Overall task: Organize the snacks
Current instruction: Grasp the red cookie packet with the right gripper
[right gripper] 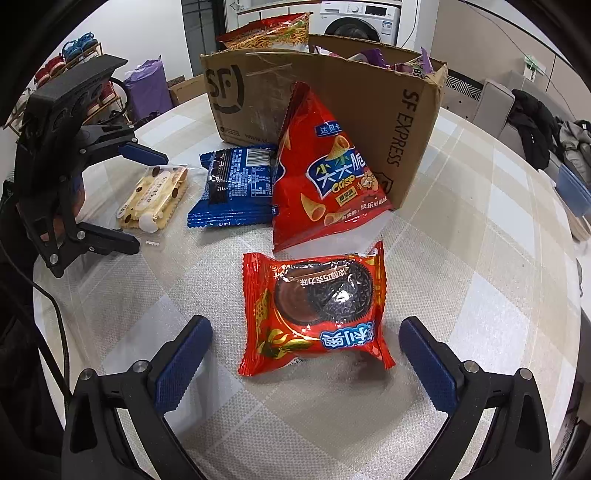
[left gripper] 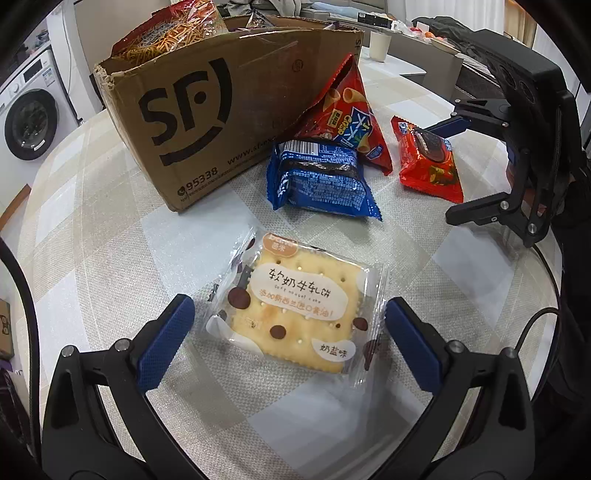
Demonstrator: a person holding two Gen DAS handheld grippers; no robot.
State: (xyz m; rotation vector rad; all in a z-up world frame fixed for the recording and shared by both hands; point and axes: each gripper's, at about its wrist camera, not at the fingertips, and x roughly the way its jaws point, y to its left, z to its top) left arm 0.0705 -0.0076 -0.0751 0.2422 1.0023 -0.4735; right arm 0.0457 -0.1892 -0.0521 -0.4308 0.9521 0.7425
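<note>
A clear-wrapped cracker pack [left gripper: 299, 314] lies on the table between the open fingers of my left gripper [left gripper: 288, 321]; it also shows in the right wrist view [right gripper: 155, 195]. A red cookie pack [right gripper: 314, 314] lies between the open fingers of my right gripper [right gripper: 306, 339]; it also shows in the left wrist view [left gripper: 428, 162]. A blue snack pack [left gripper: 321, 181] [right gripper: 236, 184] and a red crisp bag [left gripper: 351, 114] [right gripper: 325, 170] lie by an SF cardboard box [left gripper: 207, 110] [right gripper: 369, 96] that holds more snacks. Each gripper appears in the other's view: the right [left gripper: 448, 170], the left [right gripper: 146, 201].
The round table [left gripper: 110, 258] [right gripper: 480, 295] has a checked cloth. A noodle snack bag [left gripper: 173, 29] [right gripper: 273, 33] sticks out of the box. A white cup [left gripper: 380, 46] stands behind it. A washing machine [left gripper: 29, 107] and shoe rack [right gripper: 74, 62] stand beyond the table.
</note>
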